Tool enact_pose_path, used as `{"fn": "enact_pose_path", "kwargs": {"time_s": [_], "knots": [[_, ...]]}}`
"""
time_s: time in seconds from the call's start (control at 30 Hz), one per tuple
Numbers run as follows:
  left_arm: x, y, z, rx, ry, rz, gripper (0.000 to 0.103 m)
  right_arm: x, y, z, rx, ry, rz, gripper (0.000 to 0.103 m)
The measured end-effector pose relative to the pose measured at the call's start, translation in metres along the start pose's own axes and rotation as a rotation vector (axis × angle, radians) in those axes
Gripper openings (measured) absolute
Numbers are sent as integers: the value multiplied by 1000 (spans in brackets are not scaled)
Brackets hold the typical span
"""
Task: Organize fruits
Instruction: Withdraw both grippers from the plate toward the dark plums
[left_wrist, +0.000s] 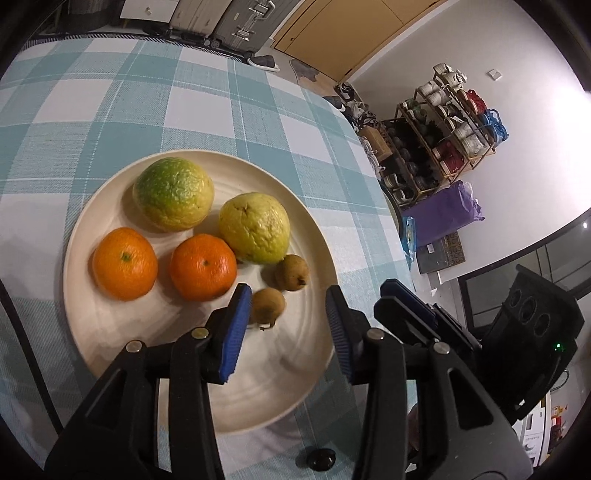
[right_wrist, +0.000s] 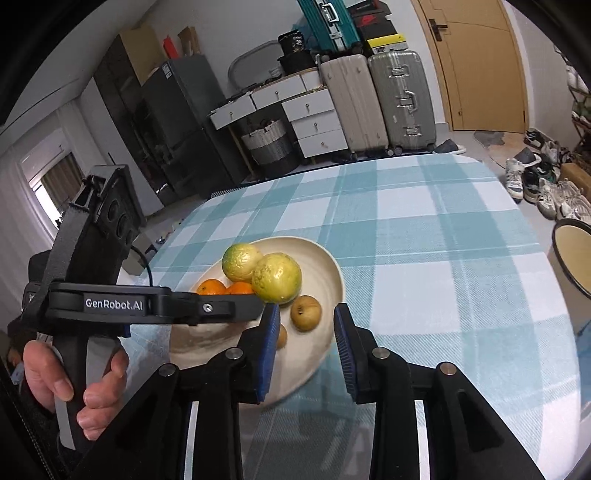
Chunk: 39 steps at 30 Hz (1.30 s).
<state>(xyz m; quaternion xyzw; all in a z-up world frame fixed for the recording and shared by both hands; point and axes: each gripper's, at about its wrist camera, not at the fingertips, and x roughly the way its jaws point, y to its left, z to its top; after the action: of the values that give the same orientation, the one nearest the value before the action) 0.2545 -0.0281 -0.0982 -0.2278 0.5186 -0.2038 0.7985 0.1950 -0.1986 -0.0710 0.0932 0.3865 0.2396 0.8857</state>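
Jaws of the left gripper (left_wrist: 286, 325) stand apart and empty at the bottom centre of the left wrist view, hanging over the near part of the cream plate (left_wrist: 280, 384). Its left blue pad (left_wrist: 233, 332) sits just beside a small brown fruit (left_wrist: 266, 306); whether they touch cannot be told. That fruit's stem end points toward the lower edge of the frame. A second small brown fruit (left_wrist: 291, 272) lies just beyond, its pointed tip toward the right. Left of them are two oranges (left_wrist: 125, 263) (left_wrist: 203, 267), side by side, stem scars facing up. Farther back sit a yellow-green guava (left_wrist: 255, 228), its long axis slanting from upper left to lower right, and a green-yellow citrus (left_wrist: 173, 194) at the plate's far side.

Jaws of the right gripper (right_wrist: 306, 345) are likewise parted and empty, low in the right wrist view over the plate's near rim (right_wrist: 295, 387). The left gripper's black body reaches in from the left of that frame and hides part of the oranges.

The plate rests on a table under a teal-and-white checked cloth (left_wrist: 147, 103). Beyond the table's far edge stand suitcases (right_wrist: 400, 99), white drawers (right_wrist: 314, 122) and a wooden door (right_wrist: 480, 62); a shoe rack (left_wrist: 439, 125) occupies the upper right of the left wrist view.
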Motion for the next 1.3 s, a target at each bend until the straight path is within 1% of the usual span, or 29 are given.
{"fn": "enact_pose_path", "kwargs": {"time_s": [0.13, 0.23, 0.37, 0.5, 0.6, 0.63, 0.7, 0.83, 0.87, 0.93, 1.03, 1.1, 1.17, 1.2, 1.23, 1.3], "knots": [[-11, -5, -8, 25, -12, 23, 38, -13, -4, -7, 30, -7, -1, 33], [-20, -11, -17, 54, -20, 48, 38, -23, -2, -11, 39, -18, -2, 36], [-35, -19, -34, 104, -54, 102, 38, -35, 6, -15, 27, -36, 11, 42], [-49, -22, -47, 128, -81, 141, 38, -46, 14, -22, 22, -50, 34, 42], [-59, -26, -61, 161, -93, 186, 38, -54, 19, -27, 21, -57, 41, 42], [-63, -27, -65, 168, -104, 197, 38, -56, 20, -29, 21, -59, 42, 44], [-69, -27, -74, 170, -119, 208, 38, -60, 22, -32, 23, -63, 46, 48], [-81, -26, -90, 165, -145, 225, 38, -68, 28, -40, 20, -70, 56, 50], [-84, -26, -93, 168, -151, 232, 39, -69, 30, -40, 20, -69, 57, 52], [-90, -26, -100, 175, -164, 241, 45, -72, 34, -43, 13, -69, 56, 54], [-100, -29, -109, 192, -183, 254, 46, -77, 41, -48, -2, -74, 59, 63], [-105, -31, -117, 205, -192, 267, 47, -80, 46, -51, -19, -71, 66, 63], [-110, -33, -124, 211, -203, 287, 55, -81, 51, -54, -29, -67, 63, 63], [-113, -33, -127, 213, -210, 297, 62, -82, 53, -56, -30, -65, 65, 63], [-116, -33, -131, 215, -221, 306, 67, -82, 55, -58, -33, -64, 68, 63], [-122, -33, -139, 218, -241, 316, 69, -83, 58, -61, -37, -65, 70, 64]]}}
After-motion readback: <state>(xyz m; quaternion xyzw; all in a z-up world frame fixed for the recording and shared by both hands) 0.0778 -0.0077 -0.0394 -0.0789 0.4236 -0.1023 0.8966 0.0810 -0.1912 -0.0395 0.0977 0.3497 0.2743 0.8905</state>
